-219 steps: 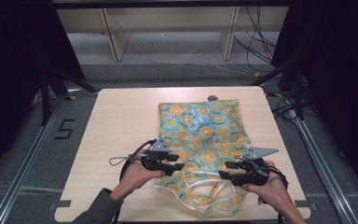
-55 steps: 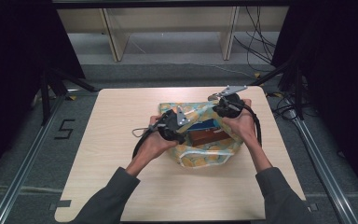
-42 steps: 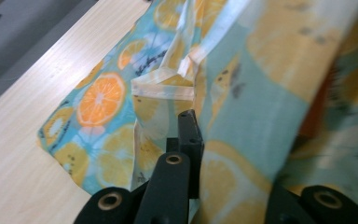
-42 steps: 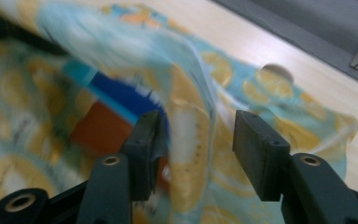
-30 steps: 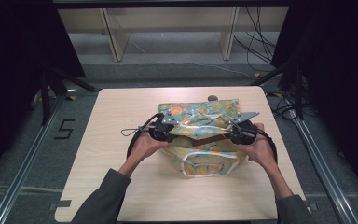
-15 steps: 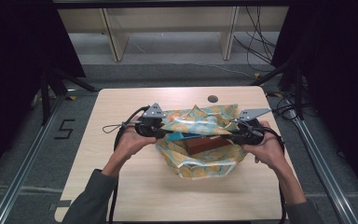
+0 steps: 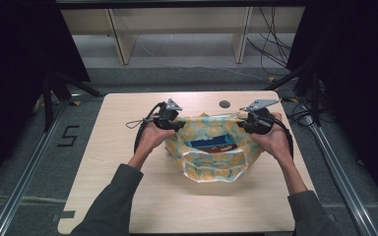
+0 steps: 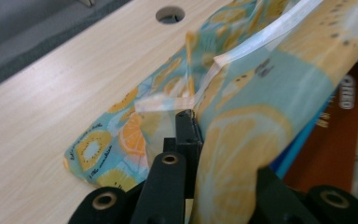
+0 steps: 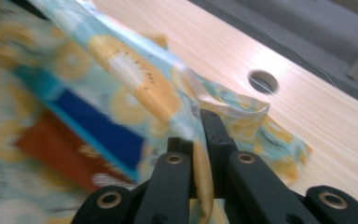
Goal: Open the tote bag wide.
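between both grippers the fruit-print bag (image 7: 211, 155) hangs, each gripper's jaws clamped on its rim (stretched taut).

Bright and even on the table (image 7: 128, 196), dark at both sides. Blurry and smeared on the cloth (image 9: 37, 116) in the right gripper view.

both grippers are black, the left gripper (image 7: 170, 119) and the right gripper (image 7: 252, 123) each topped by a grey three-cornered plate and trailing a black cable. brass-ringed screw holes dot the black jaw arms. the person wears dark grey sleeves (image 7: 112, 202).
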Motion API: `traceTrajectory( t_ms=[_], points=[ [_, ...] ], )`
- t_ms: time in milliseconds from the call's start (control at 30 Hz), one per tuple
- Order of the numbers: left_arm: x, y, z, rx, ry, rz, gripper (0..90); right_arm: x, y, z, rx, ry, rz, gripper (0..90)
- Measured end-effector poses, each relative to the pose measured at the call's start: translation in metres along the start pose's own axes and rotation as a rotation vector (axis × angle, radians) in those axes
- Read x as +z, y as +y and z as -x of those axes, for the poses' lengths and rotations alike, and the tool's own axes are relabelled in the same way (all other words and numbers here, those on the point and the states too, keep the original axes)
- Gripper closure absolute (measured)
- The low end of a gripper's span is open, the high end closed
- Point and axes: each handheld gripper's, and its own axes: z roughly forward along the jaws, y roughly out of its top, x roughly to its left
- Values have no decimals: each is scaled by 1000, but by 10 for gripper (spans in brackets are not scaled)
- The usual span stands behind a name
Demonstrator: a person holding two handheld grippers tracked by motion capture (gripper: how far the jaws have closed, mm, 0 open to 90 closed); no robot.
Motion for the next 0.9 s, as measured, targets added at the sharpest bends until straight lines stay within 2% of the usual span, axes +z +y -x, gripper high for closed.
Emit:
traceTrajectory(
  t_ms=[33, 67, 100, 133, 200, 233, 267, 300, 333, 367, 400, 433, 500, 533, 567, 633, 667, 733, 767, 800, 833, 867, 900],
  points=[
    [0, 0, 0, 0, 0, 0, 841, 8, -2, 5, 1, -31, 2, 887],
    [9, -1, -3, -8, -2, -19, 841, 8, -2, 5, 1, -31, 2, 887],
    [20, -4, -6, 15, -4, -42, 831, 21, -7, 16, 10, -62, -33, 886],
    [20, -4, -6, 15, -4, -42, 820, 21, -7, 16, 10, -62, -33, 886],
    [29, -7, -8, 26, -12, -76, 787, 29, -11, 23, 31, -65, -61, 886],
    [31, -8, -8, 32, -2, -82, 724, 32, -12, 25, 41, -64, -72, 886],
    [31, -9, -7, 31, -9, -100, 584, 39, -16, 27, 51, -69, -88, 887],
    [30, -9, -6, 34, -7, -101, 534, 41, -16, 28, 53, -73, -100, 887],
    [26, -7, -3, 38, 5, -93, 534, 41, -16, 28, 53, -73, -100, 887],
    [15, -2, 5, 45, 35, -56, 458, 47, -18, 29, 70, -79, -109, 887],
    [15, -2, 5, 45, 35, -56, 429, 47, -18, 29, 70, -79, -109, 887],
    [6, 3, 11, 57, 30, -33, 429, 49, -18, 30, 78, -81, -101, 887],
    [-11, 11, 21, 96, 15, -5, 377, 53, -19, 34, 80, -86, -136, 888],
    [-17, 14, 25, 112, 11, 2, 377, 53, -19, 34, 80, -86, -136, 888],
    [-27, 18, 33, 149, -1, 10, 372, 53, -18, 34, 100, -82, -145, 888],
    [-39, 23, 45, 192, 6, 45, 382, 57, -18, 35, 102, -84, -143, 889],
    [-43, 25, 49, 208, 5, 59, 440, 58, -17, 34, 106, -85, -155, 890],
    [-51, 29, 60, 244, -18, 92, 473, 58, -17, 35, 99, -84, -150, 890],
    [-52, 30, 65, 266, -31, 103, 526, 59, -17, 35, 93, -84, -136, 890],
    [-52, 31, 70, 287, -52, 88, 589, 59, -17, 35, 88, -80, -138, 890],
    [-49, 32, 71, 314, -66, 52, 612, 59, -17, 35, 89, -78, -141, 890],
    [-41, 31, 71, 308, -54, 10, 632, 58, -17, 34, 94, -84, -143, 890],
    [-26, 29, 65, 282, -14, -36, 642, 56, -17, 34, 97, -80, -146, 889]
  ],
)
